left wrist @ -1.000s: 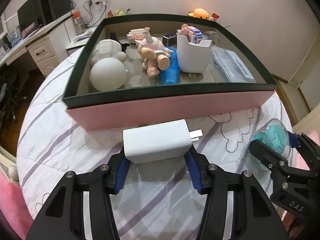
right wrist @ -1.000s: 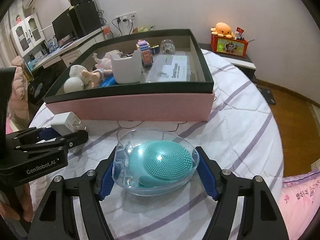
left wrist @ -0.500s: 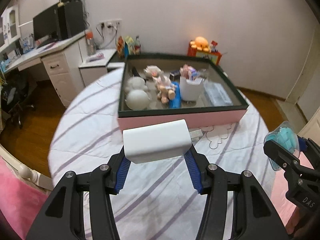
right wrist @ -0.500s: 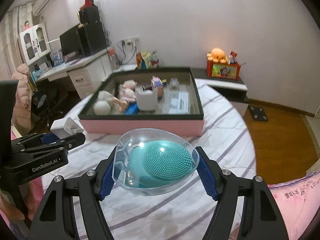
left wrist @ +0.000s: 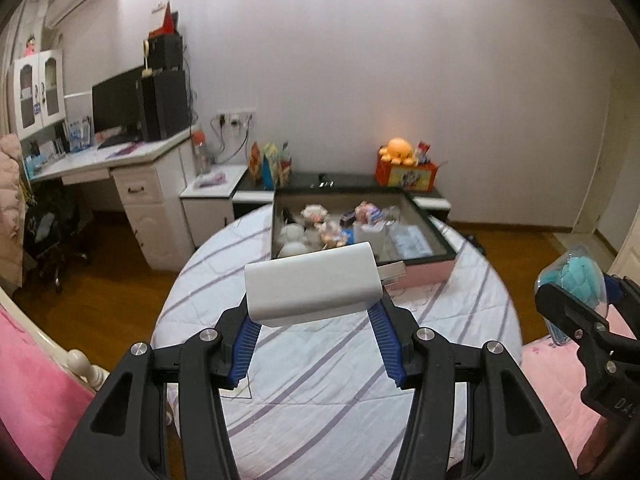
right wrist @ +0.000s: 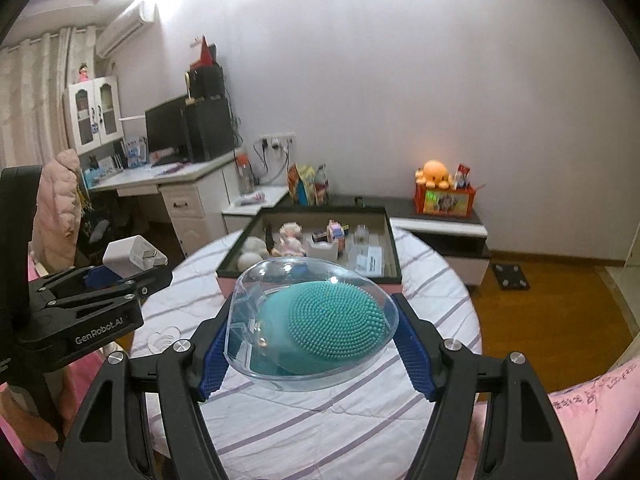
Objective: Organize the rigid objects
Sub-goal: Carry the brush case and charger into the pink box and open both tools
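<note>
Two grippers, two loads, both held up over the striped bedspread (left wrist: 320,364), well short of the pink storage box (left wrist: 424,272).

Left wrist view: left gripper (left wrist: 314,338) has its jaws clamped on 1 white charger block (left wrist: 312,286), blue pads pressing both short ends, 2 metal prongs pointing fwd-right toward the box. Right gripper (left wrist: 576,304) pokes in at the frame's right edge w/ the teal item. Box sits open-topped at the bed's far end; inside approx. 2 white balls, 1 doll, 1 white cup-like holder, 1 flat packet, plus small bits too blurred to count.

Right wrist view: right gripper (right wrist: 310,344) jaws closed on 1 clear oval case (right wrist: 280,292) w/ 1 teal bristled scrub pad (right wrist: 332,320) inside, pads gripping its left and right sides. Left gripper (right wrist: 120,276) appears at left, charger in its grip. Box interior (right wrist: 368,260) shows free floor at the near-right, by the packet.

Judgement: step in hand looks like carrying both items to the box. Best done level and one at a time: bring each over the dark rim (right wrist: 312,276), lower into a free patch away from the doll and holder, release only once it rests. The smooth curved case may slip in the pads, so keep it flat and avoid knocking the rim.
</note>
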